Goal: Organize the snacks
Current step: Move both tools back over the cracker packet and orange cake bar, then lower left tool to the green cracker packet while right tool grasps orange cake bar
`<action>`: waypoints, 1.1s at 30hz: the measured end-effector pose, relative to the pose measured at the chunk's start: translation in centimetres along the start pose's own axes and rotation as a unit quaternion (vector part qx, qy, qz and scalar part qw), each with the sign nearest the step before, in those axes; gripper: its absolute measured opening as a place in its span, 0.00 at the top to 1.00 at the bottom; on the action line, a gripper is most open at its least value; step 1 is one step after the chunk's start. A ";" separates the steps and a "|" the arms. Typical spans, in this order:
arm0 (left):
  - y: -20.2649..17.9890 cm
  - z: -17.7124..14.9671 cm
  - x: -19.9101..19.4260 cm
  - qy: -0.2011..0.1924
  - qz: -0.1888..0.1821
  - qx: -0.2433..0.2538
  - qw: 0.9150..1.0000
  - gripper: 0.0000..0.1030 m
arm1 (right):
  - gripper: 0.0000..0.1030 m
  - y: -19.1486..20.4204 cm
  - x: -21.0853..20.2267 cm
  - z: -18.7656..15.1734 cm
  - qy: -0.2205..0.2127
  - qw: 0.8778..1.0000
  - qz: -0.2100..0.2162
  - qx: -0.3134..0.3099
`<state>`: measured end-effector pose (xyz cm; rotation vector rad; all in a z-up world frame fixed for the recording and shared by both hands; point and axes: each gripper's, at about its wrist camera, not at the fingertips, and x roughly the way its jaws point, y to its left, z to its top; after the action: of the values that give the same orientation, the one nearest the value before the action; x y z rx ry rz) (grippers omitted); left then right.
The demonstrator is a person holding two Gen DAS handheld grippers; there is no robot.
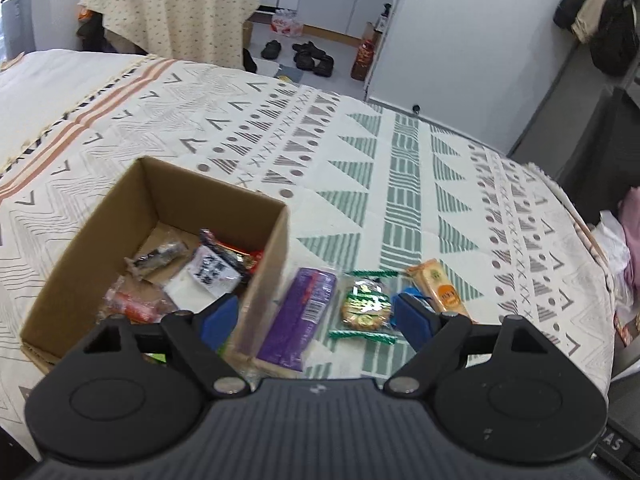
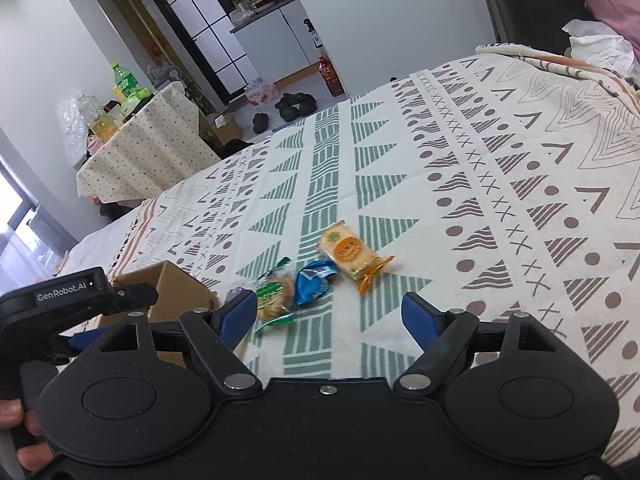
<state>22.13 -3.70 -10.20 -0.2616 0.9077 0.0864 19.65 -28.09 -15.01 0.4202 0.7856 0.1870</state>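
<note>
An open cardboard box [image 1: 276, 240] stands on the patterned cloth and holds several wrapped snacks [image 1: 208, 268]. Right of it lie a purple packet [image 1: 298, 316], a green-wrapped biscuit [image 1: 366, 304] and an orange-wrapped cracker pack [image 1: 438, 286]. My left gripper [image 1: 316, 320] is open and empty, above the purple packet and the biscuit. In the right wrist view the biscuit [image 2: 274, 294], a blue packet [image 2: 314, 286] and the orange pack [image 2: 352, 256] lie ahead of my open, empty right gripper [image 2: 330, 316]. The box corner [image 2: 176, 284] shows at the left.
The patterned cloth [image 1: 360, 168] covers a wide surface with an edge at the right. The left gripper's body [image 2: 72, 300] sits at the left in the right wrist view. Beyond are a clothed table [image 1: 172, 8], shoes [image 1: 308, 54] on the floor and a white wall panel [image 1: 472, 32].
</note>
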 end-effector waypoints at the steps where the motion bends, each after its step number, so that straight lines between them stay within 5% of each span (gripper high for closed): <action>1: -0.4 -0.1 0.2 0.004 -0.002 0.001 1.000 0.20 | 0.24 -0.4 0.2 0.0 -0.002 1.000 0.003 0.001; 19: -4.9 -0.3 7.3 0.068 0.017 0.016 0.997 0.50 | 0.28 -4.2 5.3 1.0 0.010 0.998 0.043 0.034; 33: -5.2 -0.9 12.4 0.096 0.024 0.016 0.995 0.56 | 0.37 -4.8 9.2 2.6 0.014 0.996 0.073 0.040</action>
<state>30.03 -9.38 -19.48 -0.2212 1.1056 0.0934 27.92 -30.32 -21.40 0.5519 0.7910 0.2989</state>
